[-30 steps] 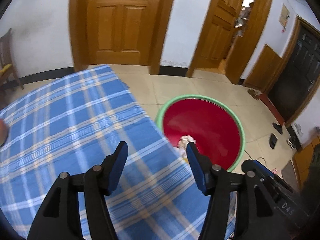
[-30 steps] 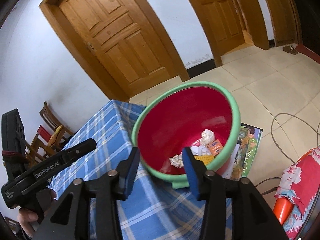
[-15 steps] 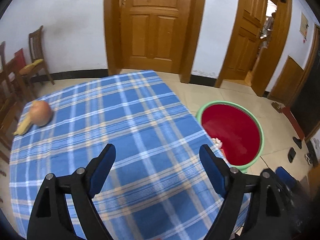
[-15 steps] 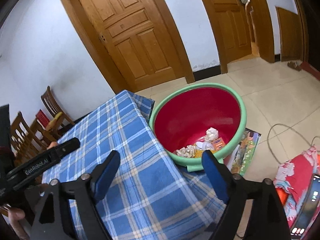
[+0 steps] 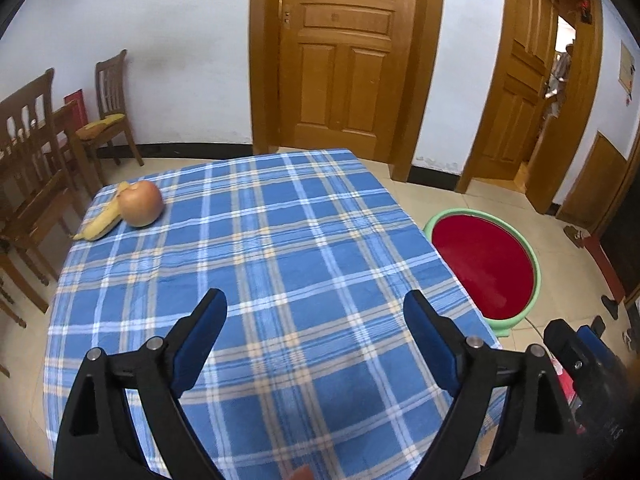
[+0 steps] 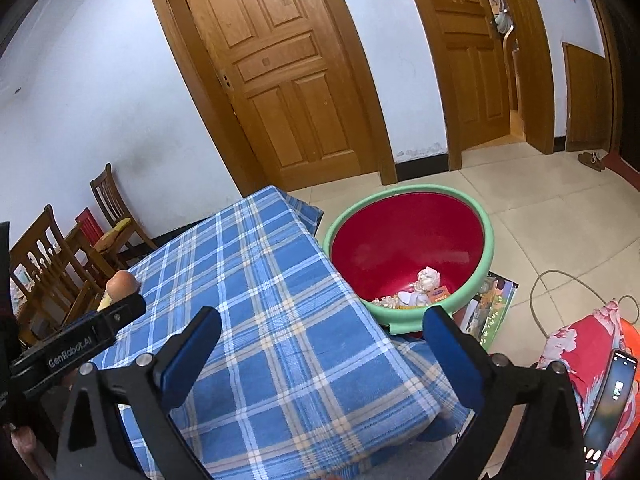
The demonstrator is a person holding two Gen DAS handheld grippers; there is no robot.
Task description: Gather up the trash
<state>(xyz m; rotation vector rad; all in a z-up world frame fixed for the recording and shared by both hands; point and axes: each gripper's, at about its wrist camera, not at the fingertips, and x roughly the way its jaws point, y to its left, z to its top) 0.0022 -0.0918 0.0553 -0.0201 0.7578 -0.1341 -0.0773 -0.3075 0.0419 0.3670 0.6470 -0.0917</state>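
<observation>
Both grippers, left point(image 5: 315, 312) and right point(image 6: 320, 330), empty, fingers spreading wider over checked worktop point(image 5: 280, 248). Crumpled trash point(image 6: 416, 292) lies in red basin point(image 6: 404, 240) beyond right fingers; banana peel point(image 5: 100, 220), possibly last, far ahead of left fingers beside apple point(image 5: 141, 203).

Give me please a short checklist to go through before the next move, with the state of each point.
1. Left claw free: ok, its jaws are opening and nothing is between them.
2. Right claw free: ok, its jaws are opening too, with nothing between them.
3. Red basin ready to receive trash: ok, it stands on the floor beside the table, with crumpled paper already inside.
4. Trash left on the blue checked tablecloth: not ok, a banana peel lies at the far left corner.
5. Apple clear of the peel: not ok, it sits right against it.
6. Whether the apple itself is trash: cannot tell.
</observation>
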